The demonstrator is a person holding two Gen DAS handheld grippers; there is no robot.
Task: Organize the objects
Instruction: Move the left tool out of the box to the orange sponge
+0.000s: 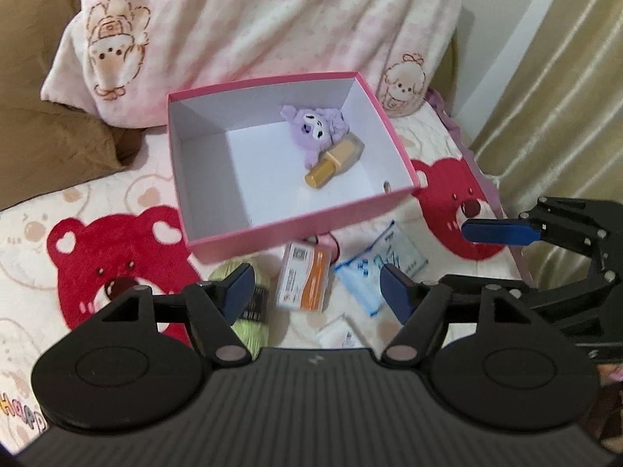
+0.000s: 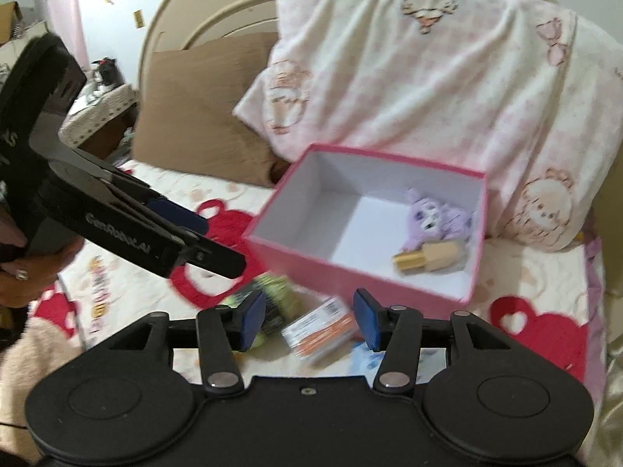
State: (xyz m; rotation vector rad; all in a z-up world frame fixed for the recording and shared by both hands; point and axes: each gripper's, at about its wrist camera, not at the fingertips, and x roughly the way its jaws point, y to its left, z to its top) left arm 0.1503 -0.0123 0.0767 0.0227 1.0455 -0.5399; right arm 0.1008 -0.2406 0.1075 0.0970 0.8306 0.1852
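A pink box (image 1: 296, 229) with a white inside stands open on the bed; it also shows in the right wrist view (image 2: 350, 272). Inside lie a purple plush toy (image 1: 315, 128) and a gold-capped tan bottle (image 1: 335, 163). In front of the box lie an orange-and-white packet (image 1: 305, 280), a blue tissue pack (image 1: 379, 264), a green yarn ball (image 1: 245, 303) and a small white packet (image 1: 337, 334). My left gripper (image 1: 315, 292) is open and empty above these items. My right gripper (image 2: 309, 321) is open and empty above the orange packet (image 2: 321, 330).
A pink blanket (image 1: 241, 27) with cartoon prints is piled behind the box. A brown pillow (image 2: 202, 105) leans on the headboard. The bedspread (image 1: 117, 257) has red bear prints. A beige curtain (image 1: 564, 97) hangs at the right.
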